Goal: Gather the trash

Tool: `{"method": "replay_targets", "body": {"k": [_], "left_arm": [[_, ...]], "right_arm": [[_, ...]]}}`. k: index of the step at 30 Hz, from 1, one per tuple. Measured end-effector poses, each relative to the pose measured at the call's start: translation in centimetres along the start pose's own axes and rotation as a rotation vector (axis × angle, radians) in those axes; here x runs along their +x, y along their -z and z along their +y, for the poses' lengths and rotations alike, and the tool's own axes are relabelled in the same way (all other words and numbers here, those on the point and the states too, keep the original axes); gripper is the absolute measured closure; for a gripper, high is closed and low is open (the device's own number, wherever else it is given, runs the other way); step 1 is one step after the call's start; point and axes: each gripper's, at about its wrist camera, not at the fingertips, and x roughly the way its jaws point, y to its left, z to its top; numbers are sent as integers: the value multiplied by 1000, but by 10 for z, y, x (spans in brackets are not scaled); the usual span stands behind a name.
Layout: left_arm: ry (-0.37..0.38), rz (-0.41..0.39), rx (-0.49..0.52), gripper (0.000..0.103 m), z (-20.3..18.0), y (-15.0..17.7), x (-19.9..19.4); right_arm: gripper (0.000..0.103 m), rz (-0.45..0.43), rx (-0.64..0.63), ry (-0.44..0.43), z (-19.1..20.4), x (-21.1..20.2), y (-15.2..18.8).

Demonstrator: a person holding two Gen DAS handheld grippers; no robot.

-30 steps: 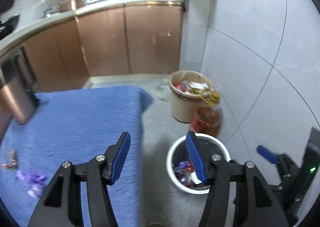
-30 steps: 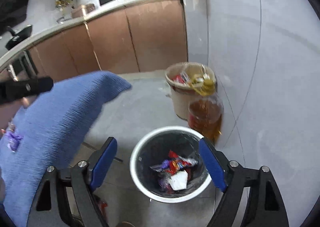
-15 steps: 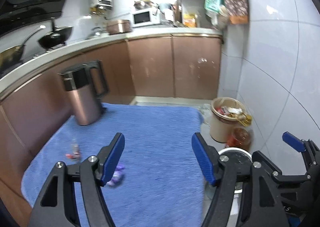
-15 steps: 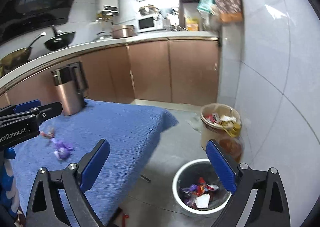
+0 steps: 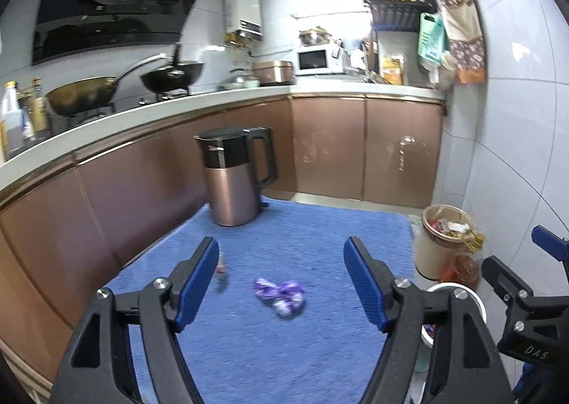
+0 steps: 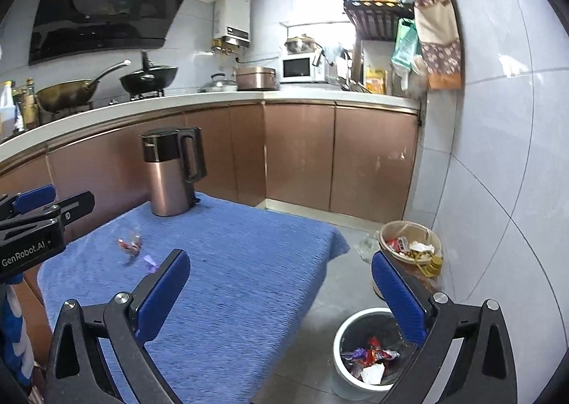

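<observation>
Both views have swung up from the white bin (image 6: 370,350) to the blue surface (image 5: 320,333). My left claw (image 5: 281,283), gaping and empty, frames the purple wrapper (image 5: 281,295); right claw (image 6: 281,293) likewise. Closing hastily could pinch cloth or flick the wrapper away.

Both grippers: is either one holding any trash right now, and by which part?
Nothing is held. The left gripper and right gripper are both open and empty. The purple wrapper and red wrapper lie on the blue cloth.
</observation>
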Motion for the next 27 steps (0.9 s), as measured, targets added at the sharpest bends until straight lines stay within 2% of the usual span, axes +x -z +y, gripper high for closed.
{"method": "replay_targets", "body": {"k": [7, 13, 27], "left_arm": [[-92, -38, -38, 26, 35, 13, -24], [-129, -33, -72, 26, 56, 20, -29], [-124, 17, -113, 26, 77, 34, -17]], "right_arm": [[0, -15, -45, -53, 31, -7, -3], [0, -9, -67, -87, 50, -10, 0], [0, 6, -94, -111, 70, -5, 5]]}}
